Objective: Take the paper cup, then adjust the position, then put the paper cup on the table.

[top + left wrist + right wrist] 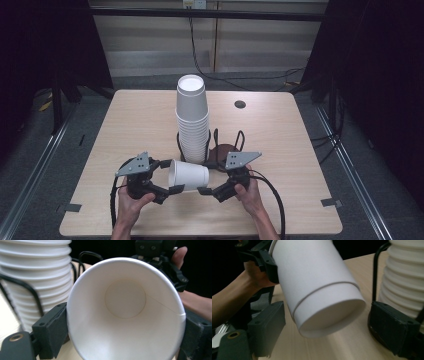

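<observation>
Even overhead light brightens the bench [280, 150] in the high view while the surroundings fall dark; both gripper views are soft, the near white cup [125, 310] slightly overexposed, bench grain blurred

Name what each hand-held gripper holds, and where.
Left hand-held gripper clamps the white paper cup across its open rim. Right hand-held gripper holds nothing; its jaws flank the cup's base.

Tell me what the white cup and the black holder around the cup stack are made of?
The white cup looks like paper: matte white, with a thin glued seam running down its inside wall and a rolled rim. The holder seems to be bent metal wire with a glossy black coating, though it could be plastic-covered. Its round base looks dark brown, maybe wood.
</observation>
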Motion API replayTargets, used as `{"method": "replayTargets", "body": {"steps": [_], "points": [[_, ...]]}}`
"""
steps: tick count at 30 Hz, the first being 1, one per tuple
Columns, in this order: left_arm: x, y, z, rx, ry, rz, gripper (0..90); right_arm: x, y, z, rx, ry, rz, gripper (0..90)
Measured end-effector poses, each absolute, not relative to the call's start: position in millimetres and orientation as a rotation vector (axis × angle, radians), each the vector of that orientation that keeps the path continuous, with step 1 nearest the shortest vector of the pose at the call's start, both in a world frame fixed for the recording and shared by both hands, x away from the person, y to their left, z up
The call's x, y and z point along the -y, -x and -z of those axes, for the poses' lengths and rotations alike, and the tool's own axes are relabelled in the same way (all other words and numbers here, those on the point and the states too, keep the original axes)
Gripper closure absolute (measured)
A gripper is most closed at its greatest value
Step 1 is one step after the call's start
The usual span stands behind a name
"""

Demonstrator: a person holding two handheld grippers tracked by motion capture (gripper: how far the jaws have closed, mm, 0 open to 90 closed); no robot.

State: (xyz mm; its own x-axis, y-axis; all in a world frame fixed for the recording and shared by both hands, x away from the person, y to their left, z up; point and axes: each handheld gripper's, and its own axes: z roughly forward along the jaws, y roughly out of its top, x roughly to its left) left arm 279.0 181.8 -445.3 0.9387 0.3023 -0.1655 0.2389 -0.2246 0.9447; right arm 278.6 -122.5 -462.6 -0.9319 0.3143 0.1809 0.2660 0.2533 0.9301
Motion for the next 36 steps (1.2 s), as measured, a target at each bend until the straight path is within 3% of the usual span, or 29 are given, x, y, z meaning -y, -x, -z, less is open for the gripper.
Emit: {"method": "replayTargets", "body": {"steps": [36], "points": [[-235,-296,426,-0.596,-1.947,-0.166,9.9,157,-248,508,-1.801,-0.917,-1.648,13.4]]}}
